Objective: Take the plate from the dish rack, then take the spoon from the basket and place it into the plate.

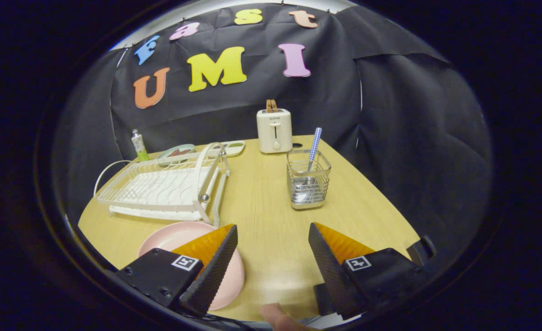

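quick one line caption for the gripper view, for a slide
Open gripper above the table, pink plate under one finger, spoon in the wire basket ahead.

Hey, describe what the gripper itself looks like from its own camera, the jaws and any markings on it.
The gripper has two wedge-shaped jaws that taper toward the tips, with finely textured inner faces. Each sits on a dark, boxy mount bearing a small square white tag with a black pattern; screw heads show on the left mount. A bare fingertip peeks in below.
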